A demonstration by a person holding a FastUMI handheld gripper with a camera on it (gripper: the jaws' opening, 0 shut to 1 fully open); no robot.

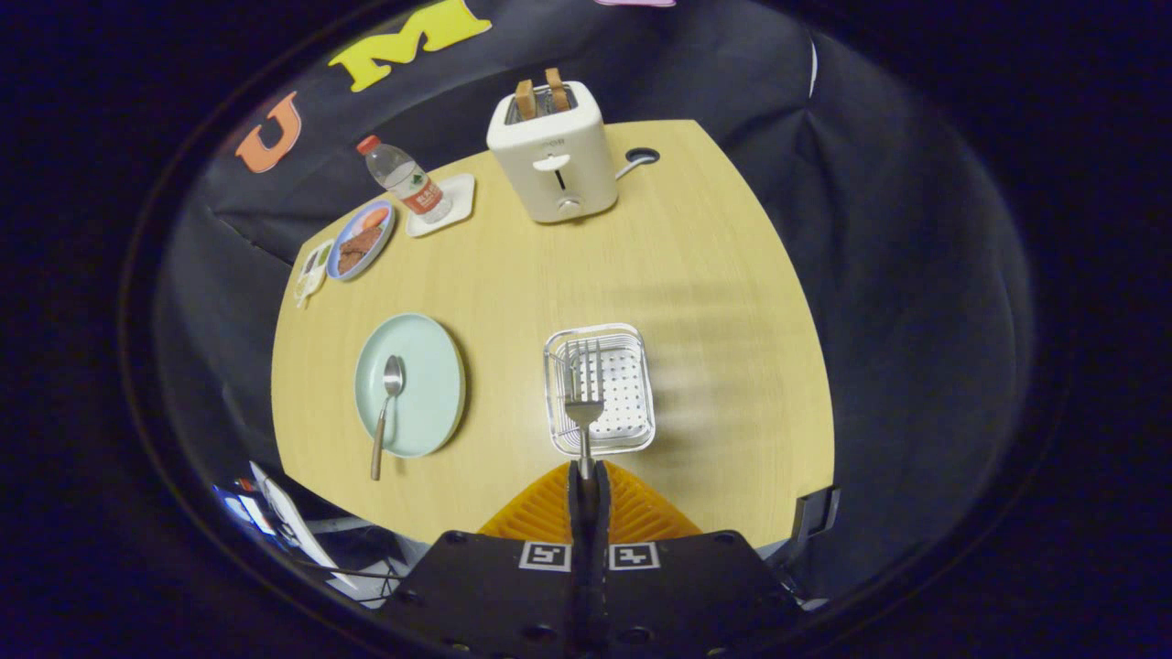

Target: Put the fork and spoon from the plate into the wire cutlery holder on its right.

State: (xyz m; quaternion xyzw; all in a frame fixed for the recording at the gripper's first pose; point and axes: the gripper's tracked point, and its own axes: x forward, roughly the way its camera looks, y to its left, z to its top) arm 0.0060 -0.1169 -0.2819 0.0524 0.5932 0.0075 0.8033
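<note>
Now tongs (586,476) pinch tight on fork (583,410) | fork over wire holder (600,389) | spoon (386,403) lies on plate (430,366)

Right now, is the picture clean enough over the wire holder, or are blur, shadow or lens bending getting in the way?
Gripper view: fisheye bends the table edges into curves; the wire holder and the fork, clamped in the shut gripper, read sharp, with slight glare on the wires; soft shadow bands fall right of the holder; the spoon on the plate is clear; the booth beyond is dark.
</note>
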